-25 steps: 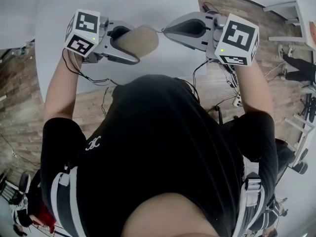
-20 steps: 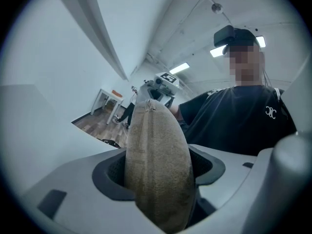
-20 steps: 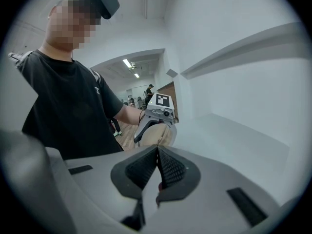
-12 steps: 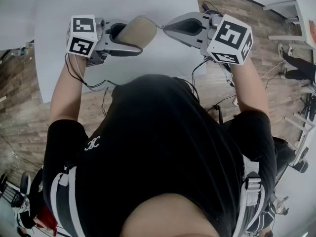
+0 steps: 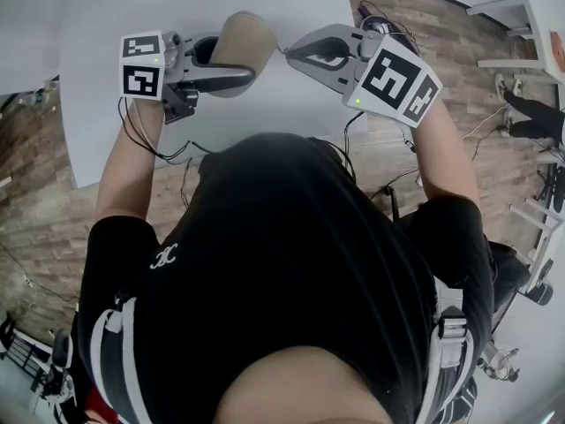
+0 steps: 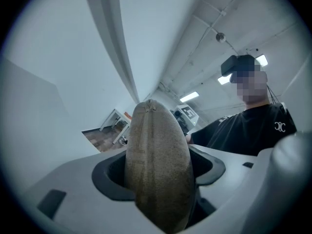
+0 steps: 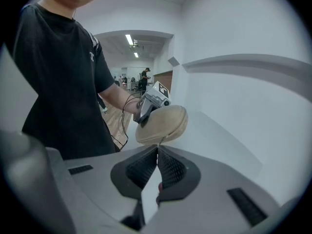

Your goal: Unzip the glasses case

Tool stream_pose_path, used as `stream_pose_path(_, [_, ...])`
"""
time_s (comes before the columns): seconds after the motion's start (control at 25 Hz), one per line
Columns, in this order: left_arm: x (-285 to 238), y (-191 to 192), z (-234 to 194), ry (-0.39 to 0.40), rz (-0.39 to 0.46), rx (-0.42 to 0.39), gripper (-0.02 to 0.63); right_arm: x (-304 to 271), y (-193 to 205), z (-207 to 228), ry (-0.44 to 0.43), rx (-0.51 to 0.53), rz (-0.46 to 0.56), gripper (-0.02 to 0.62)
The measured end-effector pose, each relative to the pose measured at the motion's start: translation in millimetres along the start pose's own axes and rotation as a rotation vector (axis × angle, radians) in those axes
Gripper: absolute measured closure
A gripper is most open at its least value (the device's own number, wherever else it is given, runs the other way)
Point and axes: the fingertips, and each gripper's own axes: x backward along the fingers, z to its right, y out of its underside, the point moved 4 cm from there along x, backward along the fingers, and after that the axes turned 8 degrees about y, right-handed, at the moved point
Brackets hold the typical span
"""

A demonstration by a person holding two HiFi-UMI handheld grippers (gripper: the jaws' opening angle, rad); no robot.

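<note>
L gripper clamps the tan glasses case over the white table, w/ R gripper pinched shut on its zip pull.

Lab; white tables, strip lights

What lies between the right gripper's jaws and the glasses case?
Only a thin zipper pull, running from the glasses case into the shut right gripper; the right gripper view shows it.

tan glasses case, white table, brown wood-plank floor.
</note>
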Motion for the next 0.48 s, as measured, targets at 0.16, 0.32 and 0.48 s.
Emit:
stream_pose_path(0.16, [0,0,-5,0.000,0.035,0.028,0.293,-2,1,0,0.003,-0.030,0.008,0.577])
stream_pose_path(0.32, [3,-11,-12,0.009,0.154,0.063,0.293,-9,1,-5,-0.009,-0.025,0.009,0.577])
stream_pose_path(0.48, [2,-18,-19,0.012,0.240,0.099,0.293,-12,2,-6,-0.008,-0.022,-0.005,0.577])
